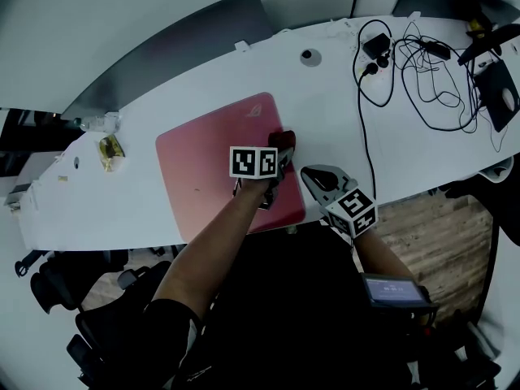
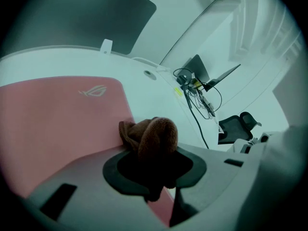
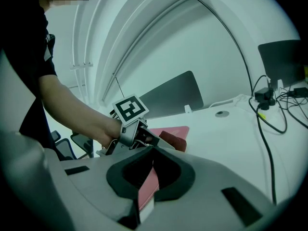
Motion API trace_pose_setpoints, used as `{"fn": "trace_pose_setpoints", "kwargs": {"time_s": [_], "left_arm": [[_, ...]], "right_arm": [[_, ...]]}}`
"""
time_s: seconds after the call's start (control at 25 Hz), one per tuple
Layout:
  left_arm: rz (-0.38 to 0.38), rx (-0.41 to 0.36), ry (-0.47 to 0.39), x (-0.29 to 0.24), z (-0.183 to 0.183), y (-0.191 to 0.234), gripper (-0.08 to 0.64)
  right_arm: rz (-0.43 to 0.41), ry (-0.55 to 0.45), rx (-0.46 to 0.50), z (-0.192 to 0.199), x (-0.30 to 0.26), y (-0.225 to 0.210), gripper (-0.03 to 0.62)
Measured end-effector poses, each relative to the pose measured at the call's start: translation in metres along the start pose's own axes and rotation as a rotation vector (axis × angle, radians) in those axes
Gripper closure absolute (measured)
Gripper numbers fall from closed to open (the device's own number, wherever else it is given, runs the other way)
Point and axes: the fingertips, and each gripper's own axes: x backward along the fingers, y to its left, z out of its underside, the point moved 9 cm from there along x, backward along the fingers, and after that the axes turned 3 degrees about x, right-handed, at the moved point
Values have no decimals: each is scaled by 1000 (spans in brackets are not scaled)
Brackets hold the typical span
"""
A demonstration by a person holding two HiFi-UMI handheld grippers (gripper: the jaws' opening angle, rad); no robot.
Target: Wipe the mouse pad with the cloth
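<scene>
A pink mouse pad (image 1: 207, 165) lies on the white table (image 1: 341, 120). My left gripper (image 1: 280, 149) is shut on a bunched brown cloth (image 1: 286, 140), which rests on the pad near its right edge. The left gripper view shows the cloth (image 2: 153, 136) bulging out of the jaws over the pad (image 2: 57, 119). My right gripper (image 1: 315, 175) sits at the pad's right edge, just right of the left one. In the right gripper view its jaws (image 3: 147, 177) are closed on the pad's pink edge (image 3: 148, 184), with the left gripper (image 3: 144, 137) and cloth (image 3: 173, 141) just beyond.
Tangled black cables (image 1: 414, 63) and a plug cover the table's right end, beside a dark mouse (image 1: 505, 97). A round grommet (image 1: 309, 56) lies beyond the pad, a yellow wrapper (image 1: 110, 149) at the left. A grey divider (image 1: 179, 43) runs behind. Office chairs (image 1: 57, 287) stand below.
</scene>
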Motion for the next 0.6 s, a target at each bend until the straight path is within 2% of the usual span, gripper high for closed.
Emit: {"fn": "trace_pose_setpoints", "kwargs": {"time_s": [0.16, 0.6], "left_arm": [[48, 28, 0, -2, 13, -7, 445], [7, 48, -18, 16, 22, 13, 445]], "right_arm": [[-5, -5, -2, 0, -1, 0, 568], [-3, -3, 9, -1, -6, 8, 568]]}}
